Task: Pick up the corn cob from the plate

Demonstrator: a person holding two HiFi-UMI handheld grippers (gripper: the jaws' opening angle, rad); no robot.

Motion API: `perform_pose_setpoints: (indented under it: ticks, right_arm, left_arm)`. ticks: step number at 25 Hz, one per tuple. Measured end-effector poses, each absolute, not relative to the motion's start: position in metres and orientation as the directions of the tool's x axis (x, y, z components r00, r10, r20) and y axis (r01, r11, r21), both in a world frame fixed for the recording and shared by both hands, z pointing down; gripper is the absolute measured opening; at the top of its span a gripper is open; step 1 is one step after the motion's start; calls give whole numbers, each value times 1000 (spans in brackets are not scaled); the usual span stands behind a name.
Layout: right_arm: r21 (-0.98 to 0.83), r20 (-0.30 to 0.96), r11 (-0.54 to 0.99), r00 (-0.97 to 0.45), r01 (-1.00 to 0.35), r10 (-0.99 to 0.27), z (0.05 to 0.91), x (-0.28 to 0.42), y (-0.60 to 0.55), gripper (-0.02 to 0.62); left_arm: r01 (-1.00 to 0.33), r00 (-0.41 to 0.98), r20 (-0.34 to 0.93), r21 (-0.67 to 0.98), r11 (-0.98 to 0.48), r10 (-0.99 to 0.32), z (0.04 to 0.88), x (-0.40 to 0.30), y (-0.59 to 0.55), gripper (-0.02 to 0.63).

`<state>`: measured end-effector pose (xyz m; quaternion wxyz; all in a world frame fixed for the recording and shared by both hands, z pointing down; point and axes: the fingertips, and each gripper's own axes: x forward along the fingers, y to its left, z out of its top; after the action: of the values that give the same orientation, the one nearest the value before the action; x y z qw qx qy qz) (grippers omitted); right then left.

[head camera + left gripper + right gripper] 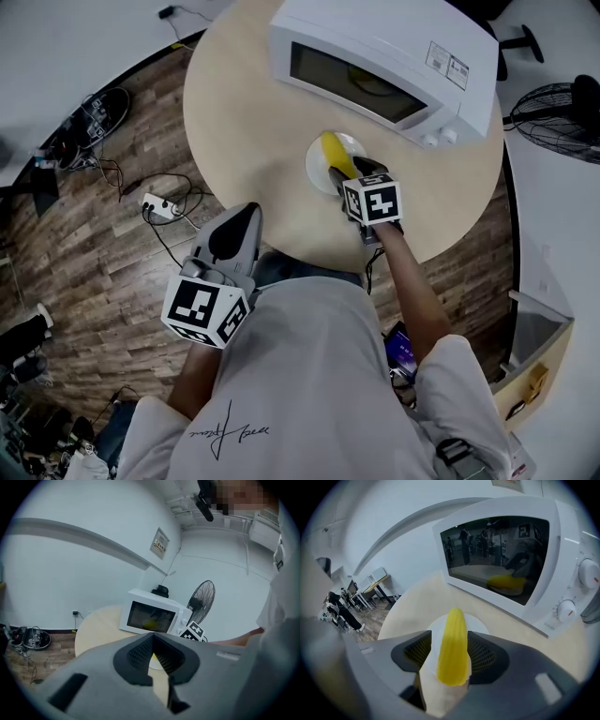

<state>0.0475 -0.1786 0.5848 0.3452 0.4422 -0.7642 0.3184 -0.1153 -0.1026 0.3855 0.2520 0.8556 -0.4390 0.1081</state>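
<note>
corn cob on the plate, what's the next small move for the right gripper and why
Probably close the jaws. The right gripper already straddles the corn cob lying on the plate. Its jaws stand apart, with plate showing between the cob and one pad, so nothing is gripped; lifting now would likely leave the cob behind.

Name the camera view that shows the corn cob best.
The right gripper view: the corn cob fills the centre, lying on the plate between the right gripper's open jaws. The head view shows it small, its near end hidden behind that gripper. The left gripper view shows only a yellow sliver.
</note>
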Motion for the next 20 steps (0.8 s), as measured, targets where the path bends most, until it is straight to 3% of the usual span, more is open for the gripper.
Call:
perform_pose_setpoints:
  ticks: [20]
  right_arm:
    - [-162, 872, 410, -325, -897, -366, 623, 49, -182, 279]
  left_arm:
    - [-818, 574, 436, 338, -466, -693, 392, -118, -100, -8]
